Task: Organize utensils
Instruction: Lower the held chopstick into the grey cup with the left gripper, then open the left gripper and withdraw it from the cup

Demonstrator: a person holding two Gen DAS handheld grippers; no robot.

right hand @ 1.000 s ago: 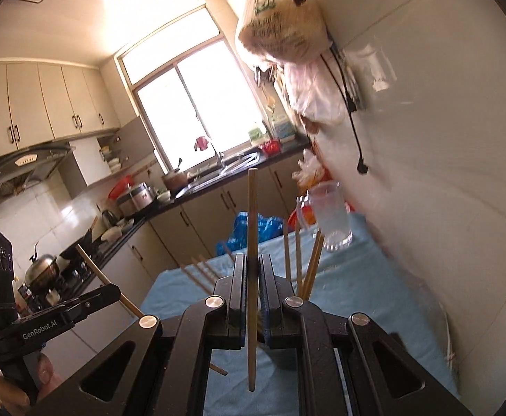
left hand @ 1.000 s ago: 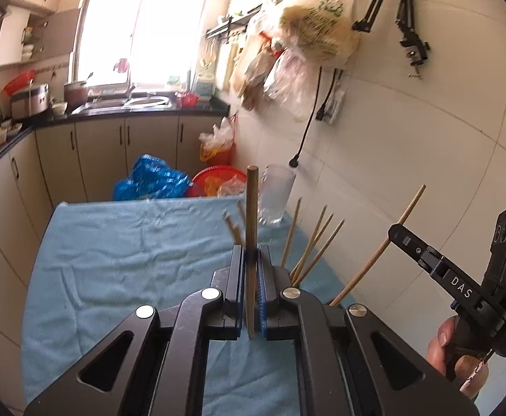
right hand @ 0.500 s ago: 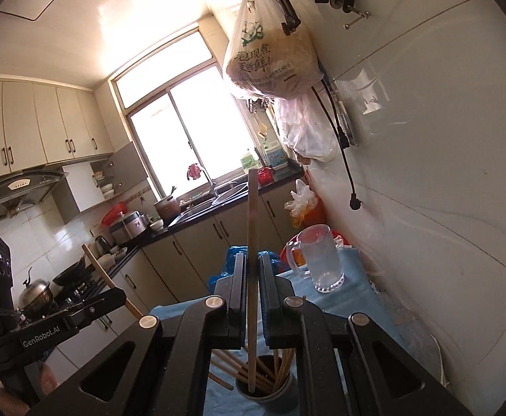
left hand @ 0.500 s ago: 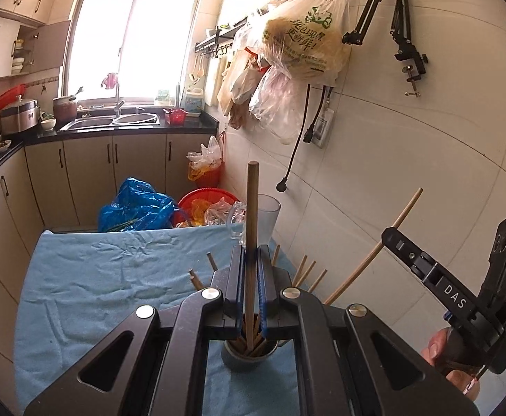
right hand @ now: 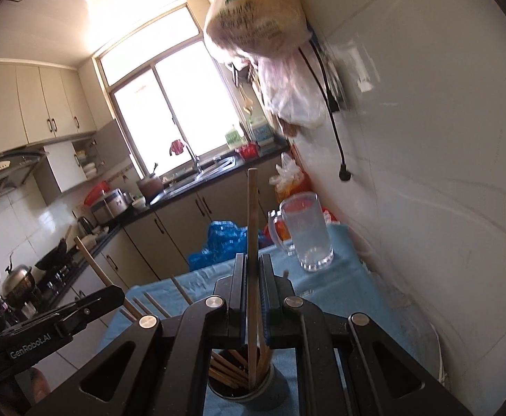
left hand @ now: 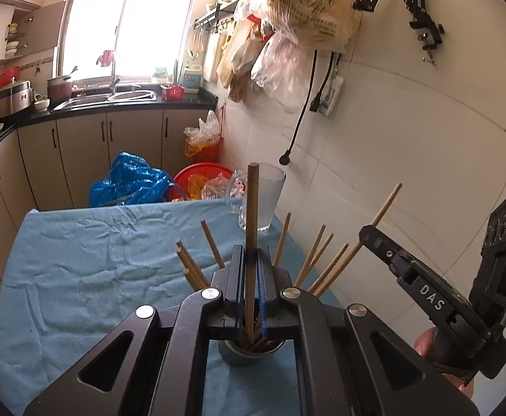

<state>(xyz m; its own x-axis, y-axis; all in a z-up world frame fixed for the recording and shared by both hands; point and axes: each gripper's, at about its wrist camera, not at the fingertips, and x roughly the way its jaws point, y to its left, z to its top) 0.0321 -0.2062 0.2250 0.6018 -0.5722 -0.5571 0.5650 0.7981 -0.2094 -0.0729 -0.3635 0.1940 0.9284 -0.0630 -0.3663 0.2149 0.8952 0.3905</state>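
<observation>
Brown wooden chopstick (left hand: 251,228) clamped upright in left hand-held gripper (left hand: 251,277), tip inside grey round holder cup (left hand: 249,355) on blue-towelled bench (left hand: 79,270); pale wooden chopstick (right hand: 252,242) likewise gripped by right hand-held gripper (right hand: 251,287), lowered for sorting among others.

Two grippers (left hand: 251,260) (right hand: 251,270) are seen, one chopstick (left hand: 252,215) (right hand: 253,215) clamped in each. One cup (left hand: 249,352) of chopsticks, one glass mug (right hand: 308,232) and one blue cloth (left hand: 96,260) are counted.
</observation>
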